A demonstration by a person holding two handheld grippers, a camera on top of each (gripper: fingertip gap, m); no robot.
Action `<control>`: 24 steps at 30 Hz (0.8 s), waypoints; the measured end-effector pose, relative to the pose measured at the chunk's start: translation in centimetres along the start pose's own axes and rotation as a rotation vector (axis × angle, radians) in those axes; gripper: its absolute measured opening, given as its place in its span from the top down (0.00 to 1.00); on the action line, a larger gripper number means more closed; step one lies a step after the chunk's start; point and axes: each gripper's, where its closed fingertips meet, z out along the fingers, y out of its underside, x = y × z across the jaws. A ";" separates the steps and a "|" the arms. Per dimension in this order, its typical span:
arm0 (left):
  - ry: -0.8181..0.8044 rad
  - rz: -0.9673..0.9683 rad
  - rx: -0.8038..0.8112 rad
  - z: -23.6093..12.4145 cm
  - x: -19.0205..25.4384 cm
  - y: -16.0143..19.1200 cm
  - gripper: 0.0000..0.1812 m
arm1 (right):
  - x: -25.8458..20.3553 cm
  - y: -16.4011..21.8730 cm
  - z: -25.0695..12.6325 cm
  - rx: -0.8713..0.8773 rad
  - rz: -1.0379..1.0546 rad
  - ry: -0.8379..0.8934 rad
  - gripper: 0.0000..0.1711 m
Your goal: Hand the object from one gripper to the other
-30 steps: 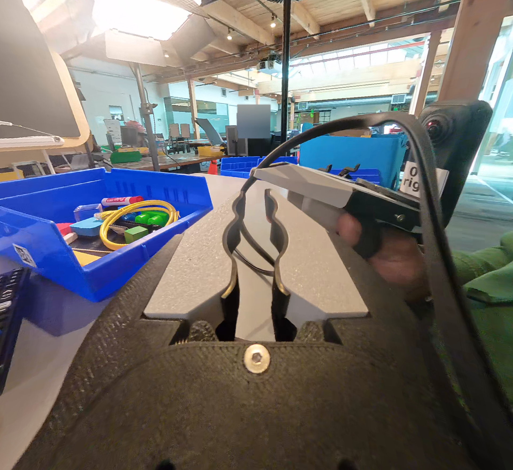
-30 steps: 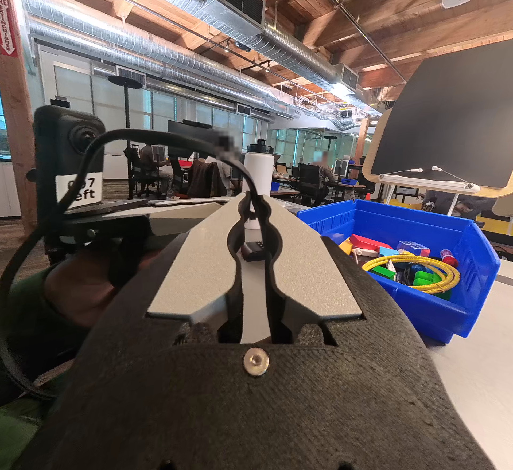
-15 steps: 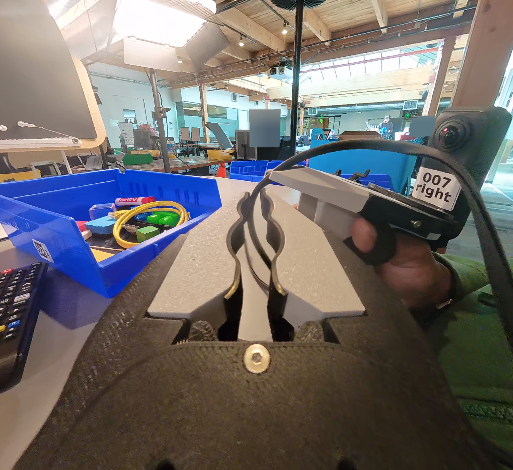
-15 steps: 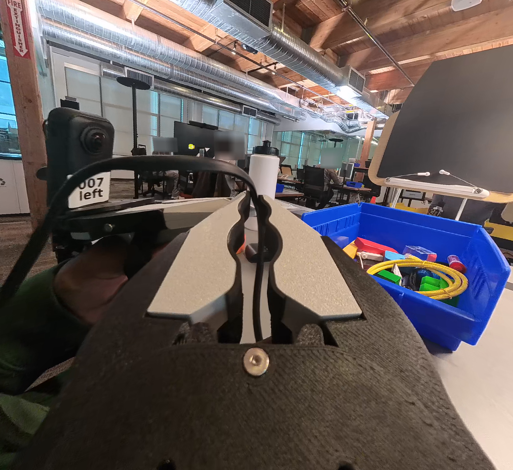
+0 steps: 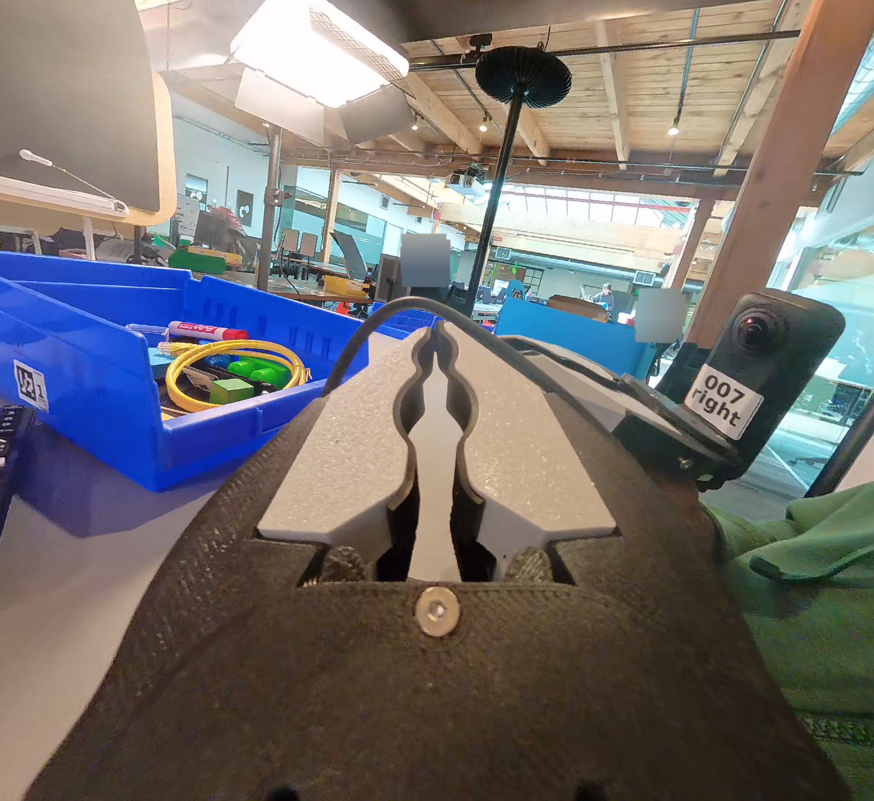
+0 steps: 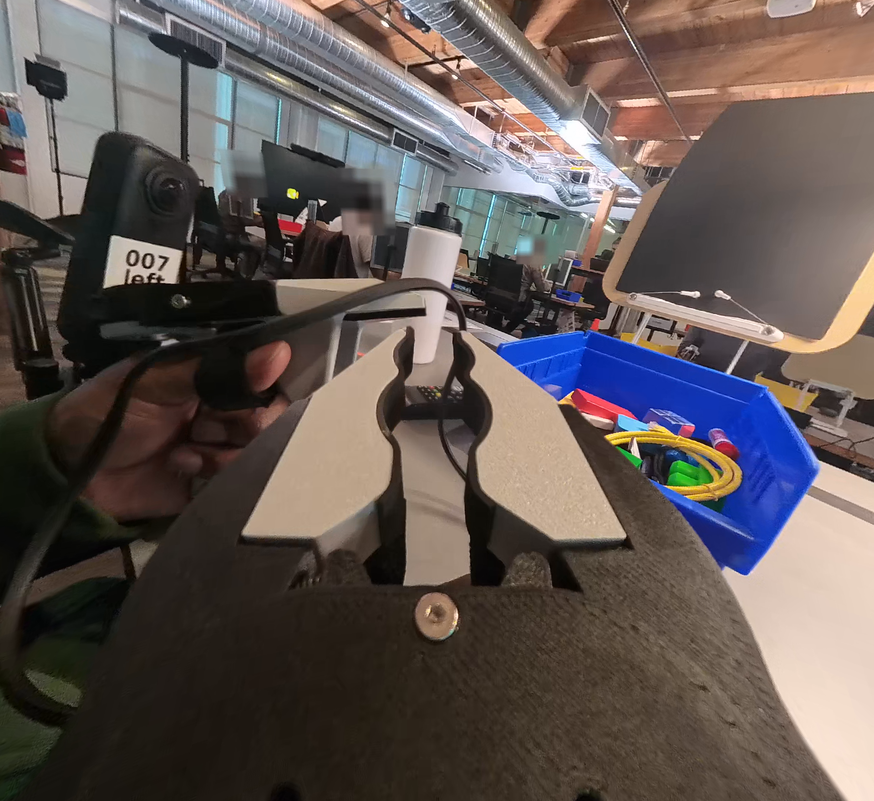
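Observation:
A thin black cable arcs over the tips of my left gripper, whose fingers are shut on it at the very tip. From there it trails right toward the right gripper's body. In the right wrist view my right gripper is open. The cable drops loosely through its gap along the inner edge of the right finger. The left gripper is side-on just left of and above it, held by a hand.
A blue bin on the table holds a yellow cable coil, a marker and coloured blocks; it also shows in the right wrist view. A black remote and a white bottle lie beyond the right gripper. A green sleeve is at right. Both grippers' tips are close together, under 4 cm apart.
My left gripper has closed on the cable, which earlier ran loose between its open fingers. My right gripper has opened and let the cable go. The two grippers have drawn slightly apart.

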 end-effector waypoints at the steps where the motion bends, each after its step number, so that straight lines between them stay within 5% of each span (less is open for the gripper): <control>1: 0.006 0.005 -0.004 0.0 0.2 0.1 1.00 | -0.2 0.0 0.0 -0.002 -0.010 -0.003 0.90; 15: -0.078 -0.003 0.010 -0.6 -2.0 -0.9 1.00 | -0.2 0.0 0.0 -0.002 -0.032 0.008 0.90; 24: -0.335 0.098 0.180 -6.0 -9.8 -9.0 1.00 | -0.3 0.2 0.1 -0.015 -0.037 0.003 0.91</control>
